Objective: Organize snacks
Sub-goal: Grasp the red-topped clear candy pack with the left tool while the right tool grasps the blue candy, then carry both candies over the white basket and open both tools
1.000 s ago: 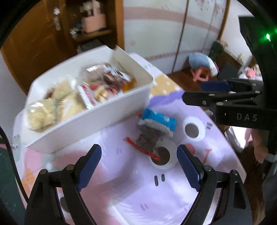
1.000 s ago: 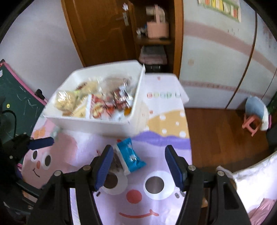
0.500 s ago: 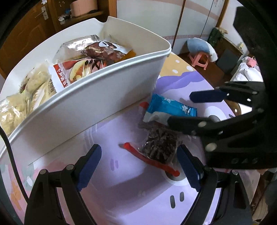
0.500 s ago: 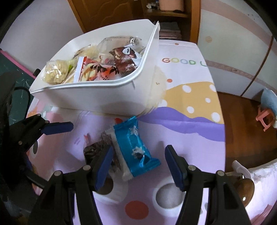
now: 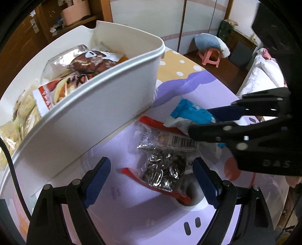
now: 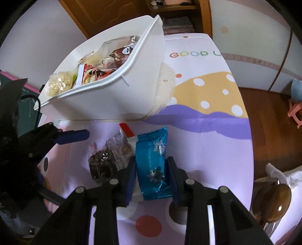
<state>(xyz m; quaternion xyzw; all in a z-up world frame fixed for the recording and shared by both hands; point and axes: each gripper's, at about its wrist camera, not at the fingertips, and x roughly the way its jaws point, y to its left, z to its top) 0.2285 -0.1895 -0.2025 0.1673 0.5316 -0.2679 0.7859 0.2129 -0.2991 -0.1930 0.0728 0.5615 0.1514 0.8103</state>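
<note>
A pink stool stands beside a wardrobe.

Soft, even indoor light fills both views, bright enough for clear colours. The white bin is the brightest surface and nearly washes out along its rim. Small glints of glare sit on the clear snack packet just beside the bin and on the blue wrapper. Shadows under the bin on the tablecloth are faint and diffuse. Fisheye bending curves the bin's walls, and black vignetting darkens every corner. Distant furniture looks slightly soft.
</note>
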